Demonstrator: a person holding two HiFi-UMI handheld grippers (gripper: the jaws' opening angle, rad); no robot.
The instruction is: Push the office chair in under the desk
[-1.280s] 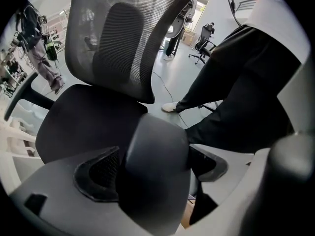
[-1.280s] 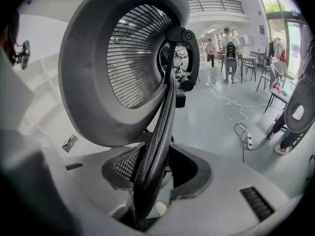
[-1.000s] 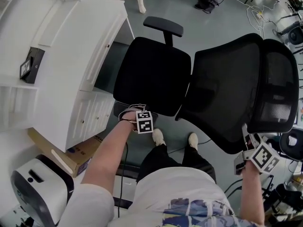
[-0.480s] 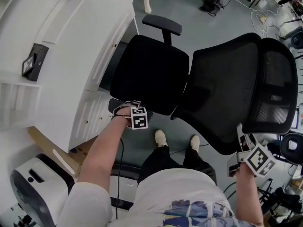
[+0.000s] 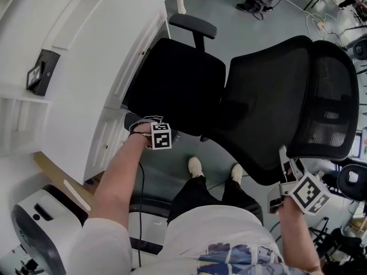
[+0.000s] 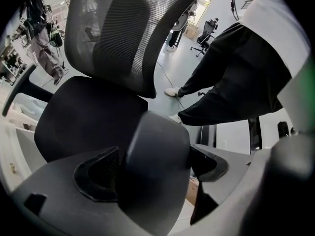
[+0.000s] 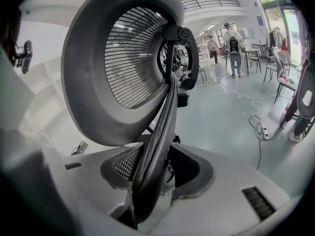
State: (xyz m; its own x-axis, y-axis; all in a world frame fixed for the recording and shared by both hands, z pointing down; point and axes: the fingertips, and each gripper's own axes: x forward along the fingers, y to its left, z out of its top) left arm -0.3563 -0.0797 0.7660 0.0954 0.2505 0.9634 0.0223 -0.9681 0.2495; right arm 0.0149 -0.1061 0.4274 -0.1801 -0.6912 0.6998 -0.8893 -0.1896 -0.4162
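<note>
The black office chair has its seat [image 5: 178,87] partly against the white desk [image 5: 86,56], and its mesh backrest [image 5: 269,113] leans toward me. My left gripper [image 5: 143,128] is shut on the near armrest [image 6: 152,166], whose grey pad fills the space between the jaws. My right gripper [image 5: 285,179] sits at the backrest's lower side edge [image 7: 157,146]. Its jaws are opening with that edge between them. The edge leans on one pad, and a thin gap shows at the other. The far armrest [image 5: 193,24] sticks out beside the desk.
A black device [image 5: 41,70] stands on the desk's side shelf. A cardboard box [image 5: 63,182] and a white machine [image 5: 40,234] sit at lower left. My feet [image 5: 195,166] are just behind the seat. Cables [image 5: 312,13] and another chair base [image 5: 352,182] lie at right.
The chair has rolled left toward the desk, its seat edge sliding further under the top. Both grippers moved left with it.
</note>
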